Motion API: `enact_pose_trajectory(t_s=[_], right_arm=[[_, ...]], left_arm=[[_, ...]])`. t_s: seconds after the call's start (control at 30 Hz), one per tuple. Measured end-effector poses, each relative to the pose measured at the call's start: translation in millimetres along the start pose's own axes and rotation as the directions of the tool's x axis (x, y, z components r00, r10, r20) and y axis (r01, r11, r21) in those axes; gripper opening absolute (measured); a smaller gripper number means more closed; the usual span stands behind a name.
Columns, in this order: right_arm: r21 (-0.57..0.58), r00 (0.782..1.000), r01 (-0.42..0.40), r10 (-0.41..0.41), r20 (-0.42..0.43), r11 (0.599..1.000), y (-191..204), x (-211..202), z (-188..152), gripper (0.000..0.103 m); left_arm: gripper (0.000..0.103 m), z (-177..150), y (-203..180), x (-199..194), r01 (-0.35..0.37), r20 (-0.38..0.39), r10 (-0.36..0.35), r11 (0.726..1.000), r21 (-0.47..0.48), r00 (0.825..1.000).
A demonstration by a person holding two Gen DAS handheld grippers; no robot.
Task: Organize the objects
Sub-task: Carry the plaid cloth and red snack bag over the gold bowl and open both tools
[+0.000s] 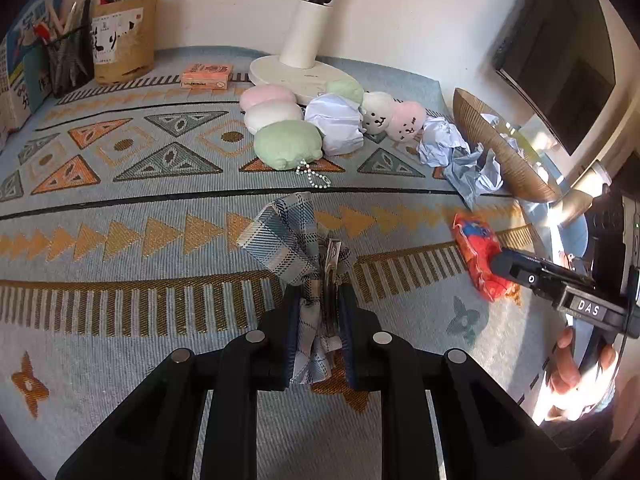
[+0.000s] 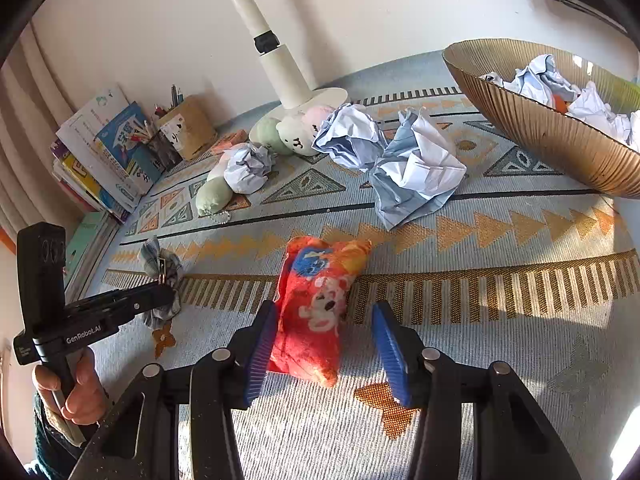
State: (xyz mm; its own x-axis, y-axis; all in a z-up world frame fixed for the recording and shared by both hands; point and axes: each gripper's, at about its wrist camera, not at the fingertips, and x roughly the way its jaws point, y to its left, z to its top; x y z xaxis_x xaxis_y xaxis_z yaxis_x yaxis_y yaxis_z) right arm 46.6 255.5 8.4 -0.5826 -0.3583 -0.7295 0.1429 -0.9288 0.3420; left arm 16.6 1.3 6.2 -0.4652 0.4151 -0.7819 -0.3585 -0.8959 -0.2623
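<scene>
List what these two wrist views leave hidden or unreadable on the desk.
- Bowl: its contents under the crumpled paper are hidden; the right wrist view crops its far side.
- Plaid bow clip: lower part hidden between the shut left gripper.
- Orange box: print too small in the left wrist view.
- Books: titles distorted at the fisheye edge.

Six plush toys (image 1: 288, 145), three loose paper balls (image 2: 416, 172), one bowl (image 2: 532, 120).

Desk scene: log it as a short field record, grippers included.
surface: patterned mat
left gripper: shut on plaid cloth bow
right gripper: open, red snack packet lying between the jaws
bowl: holds crumpled paper
loose paper: crumpled, on the mat
plush toys: clustered by lamp base
</scene>
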Motion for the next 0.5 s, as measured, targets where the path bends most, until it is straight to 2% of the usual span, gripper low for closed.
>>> enact_pose_trajectory(t_s=[0.07,0.1,0.13,0.2,0.23,0.3,0.4,0.5], right_arm=[[-0.023,1.0,0.009,-0.009,0.001,1.0,3,0,0,0.054],[-0.033,1.0,0.013,-0.013,0.003,0.999,5,0,-1,0.054],[-0.046,1.0,0.023,-0.023,0.006,0.999,7,0,-1,0.054],[-0.081,0.999,0.053,-0.052,0.014,0.995,14,1,-3,0.057],[-0.102,0.997,0.073,-0.071,0.02,0.992,18,1,-4,0.058],[-0.147,0.993,0.114,-0.11,0.035,0.983,26,2,-7,0.061],[-0.2,0.987,0.159,-0.153,0.048,0.967,36,5,-9,0.065],[-0.211,0.983,0.181,-0.174,0.052,0.96,37,5,-10,0.065]], left_arm=[[0.036,-1,1,-6,-0.061,0.021,0.06,0.998,0.026,0.998],[0.038,-1,3,-8,-0.093,0.027,0.092,0.995,0.029,0.995],[0.045,0,7,-9,-0.119,0.028,0.118,0.993,0.028,0.993],[0.065,0,16,-12,-0.172,0.034,0.172,0.985,0.016,0.985],[0.08,-2,22,-15,-0.2,0.044,0.2,0.98,0.008,0.979],[0.081,-6,26,-20,-0.206,0.056,0.206,0.979,-0.01,0.977],[0.081,-11,19,-27,-0.131,0.066,0.133,0.991,-0.03,0.989],[0.084,-10,-5,-24,-0.14,0.089,0.138,0.99,0.023,0.986]])
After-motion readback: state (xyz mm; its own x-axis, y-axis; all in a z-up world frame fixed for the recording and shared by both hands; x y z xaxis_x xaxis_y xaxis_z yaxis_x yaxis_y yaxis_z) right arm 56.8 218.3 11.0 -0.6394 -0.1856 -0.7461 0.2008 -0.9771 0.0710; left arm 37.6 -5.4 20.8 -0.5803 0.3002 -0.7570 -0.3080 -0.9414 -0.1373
